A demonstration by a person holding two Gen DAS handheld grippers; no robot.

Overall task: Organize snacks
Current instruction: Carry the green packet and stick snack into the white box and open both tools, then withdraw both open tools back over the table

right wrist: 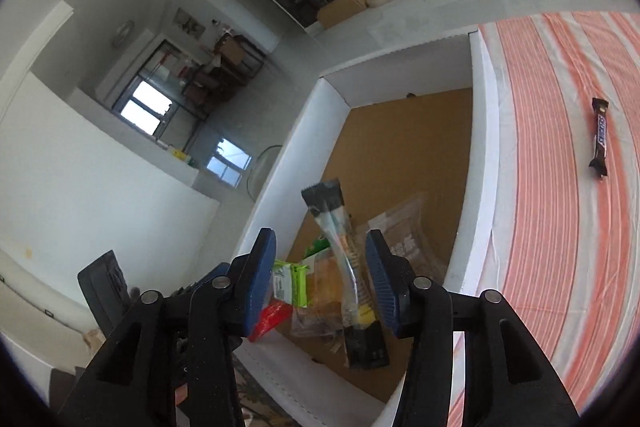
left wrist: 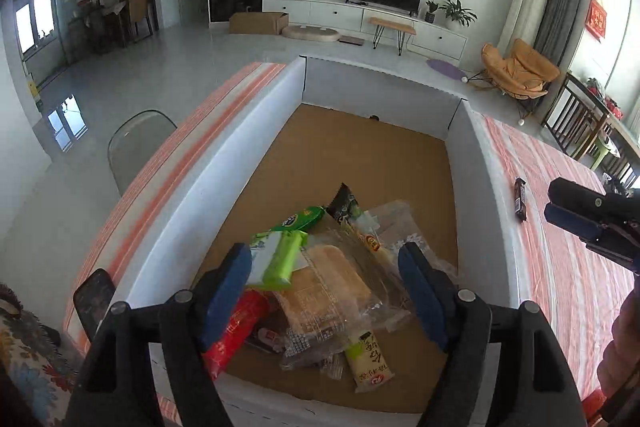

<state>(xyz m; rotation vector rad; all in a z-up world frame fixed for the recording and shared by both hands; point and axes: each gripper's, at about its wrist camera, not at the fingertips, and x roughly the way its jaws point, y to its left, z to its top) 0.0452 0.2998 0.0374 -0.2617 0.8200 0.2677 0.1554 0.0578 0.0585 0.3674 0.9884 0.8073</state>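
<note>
A white-walled box (left wrist: 224,163) with a brown cardboard floor (right wrist: 400,147) stands on the striped cloth. Several snack packets are heaped at its near end: a green-and-white pack (left wrist: 276,259), a red pack (left wrist: 236,331) and a clear-wrapped pastry (left wrist: 328,283). My left gripper (left wrist: 324,283) hovers over the heap, jaws wide, gripping nothing. My right gripper (right wrist: 320,279) is open above the same end. A long packet with black ends (right wrist: 346,267) sits between its fingers, close to the right pad and not pinched. A brown chocolate bar (right wrist: 600,137) lies on the cloth to the right of the box (left wrist: 520,203).
The far half of the box floor holds nothing. A dark phone (left wrist: 94,301) lies on the cloth left of the box. A grey chair (left wrist: 136,143) stands beyond the table's left edge. The right gripper (left wrist: 576,223) shows at the right edge of the left wrist view.
</note>
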